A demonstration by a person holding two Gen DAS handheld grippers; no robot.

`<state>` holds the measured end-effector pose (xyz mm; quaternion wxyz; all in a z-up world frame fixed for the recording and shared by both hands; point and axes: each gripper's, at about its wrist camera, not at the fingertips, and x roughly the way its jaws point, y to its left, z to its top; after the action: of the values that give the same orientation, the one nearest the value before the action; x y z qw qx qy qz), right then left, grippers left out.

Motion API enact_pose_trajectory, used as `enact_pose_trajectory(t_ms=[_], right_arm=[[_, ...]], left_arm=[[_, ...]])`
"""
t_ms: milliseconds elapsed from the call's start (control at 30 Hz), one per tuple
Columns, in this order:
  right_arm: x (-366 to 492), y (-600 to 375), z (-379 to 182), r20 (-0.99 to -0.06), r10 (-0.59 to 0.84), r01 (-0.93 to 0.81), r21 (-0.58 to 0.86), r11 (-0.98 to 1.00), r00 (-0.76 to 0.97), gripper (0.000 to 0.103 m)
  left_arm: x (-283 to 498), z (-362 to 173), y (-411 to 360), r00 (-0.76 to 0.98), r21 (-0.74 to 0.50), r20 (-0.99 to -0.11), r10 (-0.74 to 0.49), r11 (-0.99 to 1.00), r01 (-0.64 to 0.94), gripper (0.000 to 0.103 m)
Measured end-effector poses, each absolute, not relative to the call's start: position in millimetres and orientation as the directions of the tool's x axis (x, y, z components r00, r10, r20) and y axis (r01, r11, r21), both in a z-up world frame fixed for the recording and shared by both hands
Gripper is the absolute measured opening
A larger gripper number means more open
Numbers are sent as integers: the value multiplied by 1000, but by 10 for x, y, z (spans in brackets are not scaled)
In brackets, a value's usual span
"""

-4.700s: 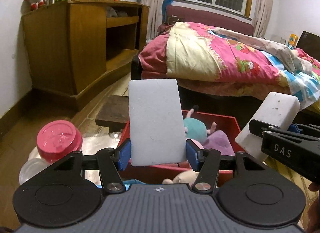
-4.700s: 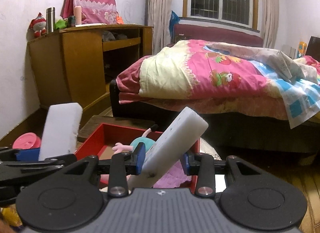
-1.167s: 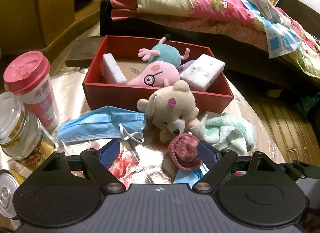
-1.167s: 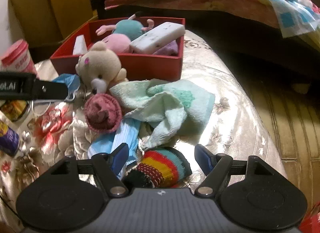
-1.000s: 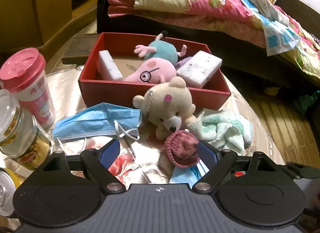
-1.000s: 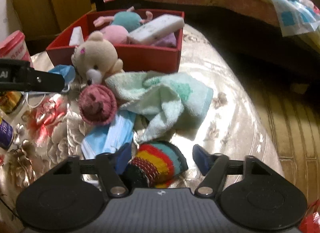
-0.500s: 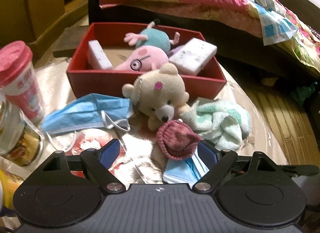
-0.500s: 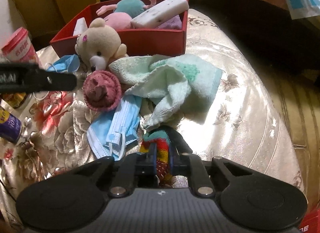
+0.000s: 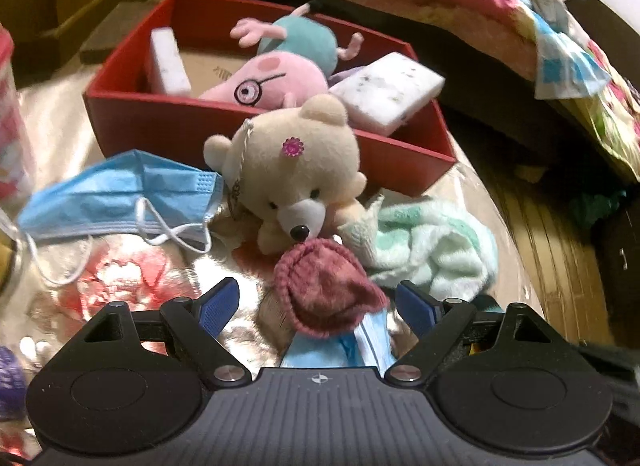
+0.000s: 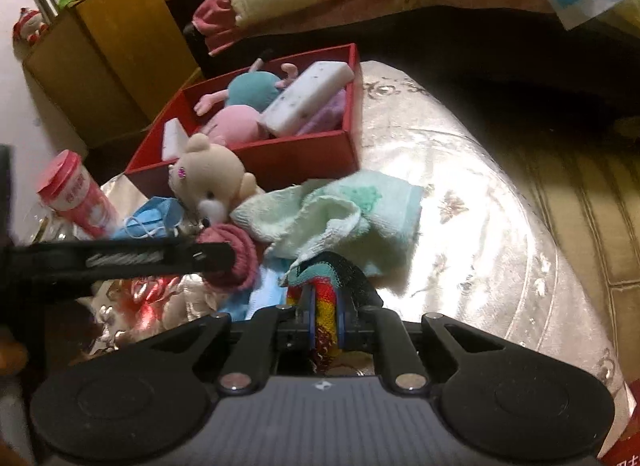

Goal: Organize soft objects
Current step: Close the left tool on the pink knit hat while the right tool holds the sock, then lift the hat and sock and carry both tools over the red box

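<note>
Right hand-held gripper (image 10: 324, 316) now clamps striped sock (image 10: 325, 308), lifted.

Black ribbed left gripper (image 9: 318, 308), blue-padded fingers (image 9: 216, 306), silver screws

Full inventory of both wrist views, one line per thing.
Box: 1, red, on the table behind the loose items.
Foam blocks: 2, white, in the box.
Plush toys: 2, pink and teal, in the box.
Teddy bear: 1, cream, against the box front.
Face masks: 2, blue, one left of the bear, one under the knit piece.
Knit piece: 1, maroon, between the left tongs.
Towel: 1, pale green, right of the bear.
Striped sock: 1, rainbow, in the right tongs.
Cup: 1, pink, left.
Left tongs: open.
Right tongs: shut on the sock.
</note>
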<state>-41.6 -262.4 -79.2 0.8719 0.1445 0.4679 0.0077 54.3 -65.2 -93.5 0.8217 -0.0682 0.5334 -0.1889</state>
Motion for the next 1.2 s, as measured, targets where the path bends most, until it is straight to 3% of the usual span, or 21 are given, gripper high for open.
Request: enact_pose_trajectory(t_ms=[133, 233, 400, 1200], right_arm=[[-410, -2600, -785, -810, 174, 104, 276, 955, 560, 0], [-408, -2609, -795, -812, 183, 103, 285, 953, 554, 0], [-414, -2629, -763, -806, 191, 102, 295, 950, 560, 0], [-323, -2248, -595, -783, 212, 13, 270, 963, 585, 0]], left_arm=[[612, -1097, -718, 353, -312, -859, -372, 925, 216, 82], [633, -1161, -743, 354, -303, -862, -363, 929, 214, 75], [626, -1159, -741, 341, -319, -860, -380, 921, 223, 50], [143, -602, -243, 435, -247, -831, -345, 932, 266, 49]])
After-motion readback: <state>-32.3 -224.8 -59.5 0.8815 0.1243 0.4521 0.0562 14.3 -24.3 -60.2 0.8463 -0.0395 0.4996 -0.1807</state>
